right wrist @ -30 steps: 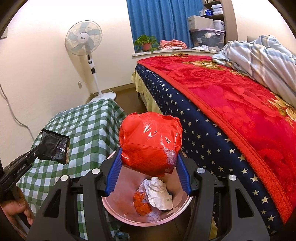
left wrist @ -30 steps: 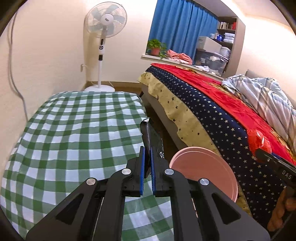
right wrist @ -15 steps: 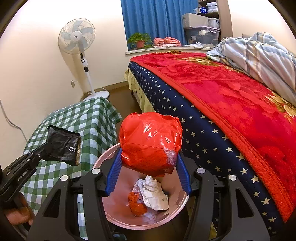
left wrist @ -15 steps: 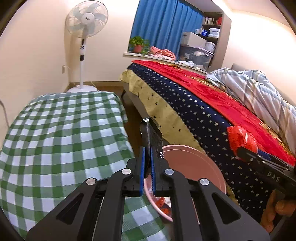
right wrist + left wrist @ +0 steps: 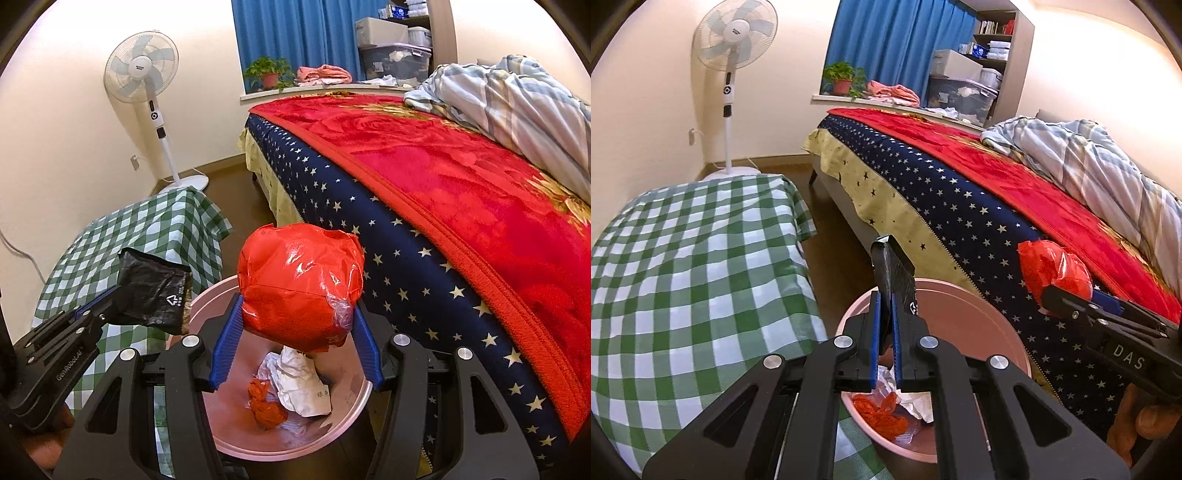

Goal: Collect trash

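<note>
A pink trash bin (image 5: 979, 325) (image 5: 218, 299) stands on the floor between the green-checked table and the bed. Crumpled white paper (image 5: 299, 384) and an orange scrap (image 5: 266, 406) lie in it. My left gripper (image 5: 885, 332) (image 5: 110, 306) is shut on a flat black wrapper (image 5: 894, 273) (image 5: 155, 291), held upright over the bin's near left rim. My right gripper (image 5: 295, 332) (image 5: 1067, 295) is shut on a puffed red plastic bag (image 5: 299, 280) (image 5: 1052, 266), which hangs above the bin's opening.
The table with the green-checked cloth (image 5: 683, 277) is at the left. The bed with a red blanket and starred navy cover (image 5: 979, 206) runs along the right. A standing fan (image 5: 733, 74) is by the far wall. A person's fingers (image 5: 1137, 424) hold the right gripper's handle.
My left gripper has carried the black wrapper rightward from over the table to above the bin's rim. The right gripper has barely moved and still holds the red bag.
</note>
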Available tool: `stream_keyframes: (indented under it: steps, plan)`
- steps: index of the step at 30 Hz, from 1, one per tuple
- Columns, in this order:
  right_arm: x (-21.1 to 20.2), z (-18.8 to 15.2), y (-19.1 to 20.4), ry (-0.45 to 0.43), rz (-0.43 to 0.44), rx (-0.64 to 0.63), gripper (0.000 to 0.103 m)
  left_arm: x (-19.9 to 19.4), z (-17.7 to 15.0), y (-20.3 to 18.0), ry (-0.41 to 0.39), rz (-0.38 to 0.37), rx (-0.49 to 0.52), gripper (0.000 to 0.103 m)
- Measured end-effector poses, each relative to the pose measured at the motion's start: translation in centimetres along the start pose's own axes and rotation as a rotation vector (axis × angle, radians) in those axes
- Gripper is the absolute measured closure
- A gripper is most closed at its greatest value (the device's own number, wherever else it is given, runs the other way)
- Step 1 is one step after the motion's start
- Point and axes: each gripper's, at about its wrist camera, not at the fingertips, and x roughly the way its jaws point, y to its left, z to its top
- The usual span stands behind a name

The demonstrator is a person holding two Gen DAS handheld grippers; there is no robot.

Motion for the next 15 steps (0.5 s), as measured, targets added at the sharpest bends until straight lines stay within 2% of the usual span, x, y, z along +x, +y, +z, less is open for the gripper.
stream_keyframes:
  steps: [2,3,4,6,9,11,13,15]
  plan:
    - [0.3,0.0,-0.1,0.011,-0.001,0.007,0.044,0.4,-0.1,-0.3,0.007,-0.004,0.005,0.095]
    - [0.4,0.0,-0.2,0.017,-0.002,0.011,0.039,0.5,-0.2,-0.3,0.009,-0.002,0.004,0.086]
    - [0.4,0.0,-0.2,0.018,-0.006,0.014,0.029,0.6,-0.2,-0.2,0.013,-0.010,-0.001,0.071]
    - [0.2,0.0,-0.4,0.008,-0.021,0.020,0.021,0.8,-0.3,0.1,0.019,-0.032,-0.016,0.060]
    - [0.0,0.0,-0.5,0.003,-0.016,0.024,0.019,0.7,-0.4,0.4,0.027,-0.018,-0.009,0.060]
    - [-0.2,-0.1,-0.4,0.003,-0.009,0.026,0.016,0.3,-0.5,0.8,0.024,-0.007,-0.016,0.056]
    - [-0.5,-0.2,-0.3,0.000,0.003,0.026,0.013,-0.5,-0.6,1.4,0.016,0.008,-0.027,0.046]
    - [-1.2,-0.2,0.1,-0.014,0.013,0.013,0.010,-1.3,-0.8,1.9,0.004,0.030,-0.030,0.040]
